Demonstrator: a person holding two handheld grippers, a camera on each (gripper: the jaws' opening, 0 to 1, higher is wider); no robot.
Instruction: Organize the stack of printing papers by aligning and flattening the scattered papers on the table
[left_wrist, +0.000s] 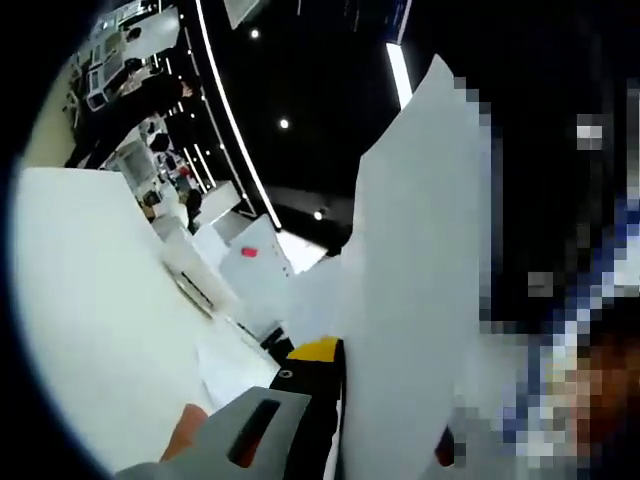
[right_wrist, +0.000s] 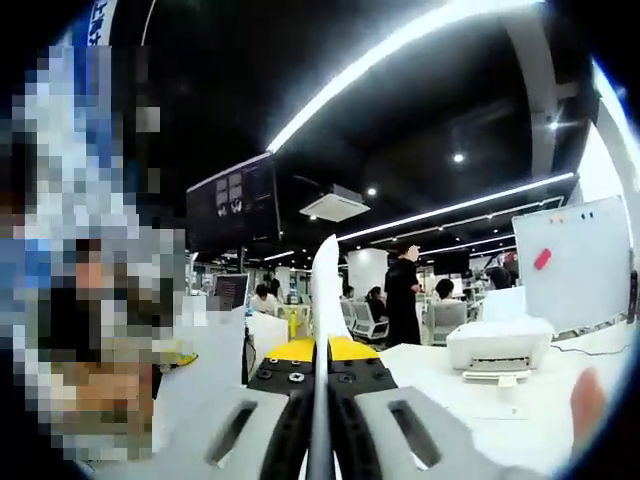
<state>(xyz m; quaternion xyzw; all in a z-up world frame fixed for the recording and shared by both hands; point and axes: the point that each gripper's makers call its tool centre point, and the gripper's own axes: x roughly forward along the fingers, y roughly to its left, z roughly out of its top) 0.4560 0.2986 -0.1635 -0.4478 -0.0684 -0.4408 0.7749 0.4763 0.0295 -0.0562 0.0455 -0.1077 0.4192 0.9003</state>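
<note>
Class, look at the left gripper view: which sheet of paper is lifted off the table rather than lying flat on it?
The large white sheet standing upright beside the left hand-held gripper. The other papers lie flat on the white table.

Paper sheet (left_wrist: 420, 300) hides 1 left hand-held gripper (left_wrist: 335, 420) jaw; cut off below.

Probably open-plan office: printer (right_wrist: 498, 348), whiteboard (right_wrist: 572, 262), hanging monitor (right_wrist: 233, 203), seated people at desks.
</note>
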